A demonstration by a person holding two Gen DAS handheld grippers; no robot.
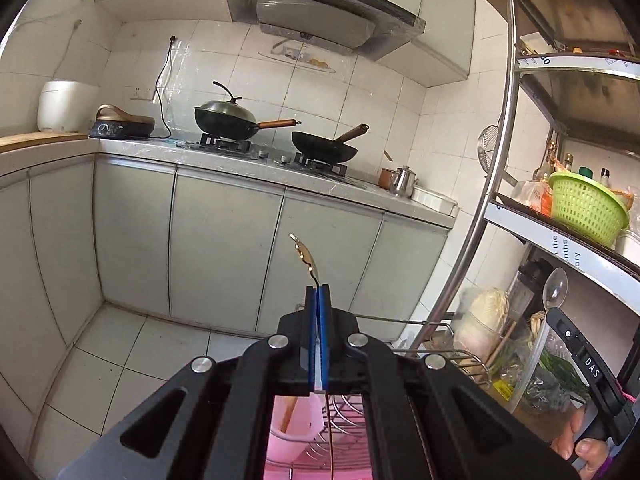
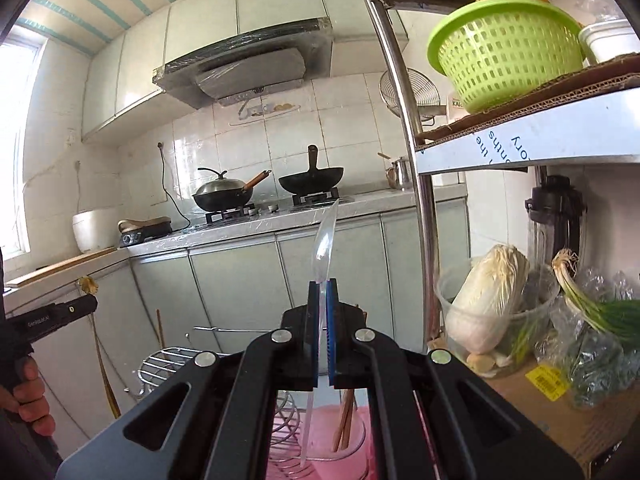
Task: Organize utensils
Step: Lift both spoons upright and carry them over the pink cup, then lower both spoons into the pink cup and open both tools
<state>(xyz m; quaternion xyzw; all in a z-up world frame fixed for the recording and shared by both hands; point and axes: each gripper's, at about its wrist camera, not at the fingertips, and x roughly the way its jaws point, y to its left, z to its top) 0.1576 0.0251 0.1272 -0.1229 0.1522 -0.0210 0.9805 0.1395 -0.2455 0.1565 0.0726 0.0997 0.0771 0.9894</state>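
On my left, the left gripper has its jaws clamped on a thin gold-topped utensil, raised above the pink cup and wire rack. On my right, the right gripper pinches a clear plastic spoon, lifted clear, probably for sorting into the holder beneath.

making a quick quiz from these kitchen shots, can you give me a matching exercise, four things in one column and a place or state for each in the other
Things:
1. clear plastic spoon
2. green basket
3. lidded wok
4. cabbage

Places or states:
A. on the stove burner
B. on the cardboard-lined rack shelf
C. clamped between the right gripper's jaws
D. standing in a clear tub under that shelf

Pairs: 1-C, 2-B, 3-A, 4-D
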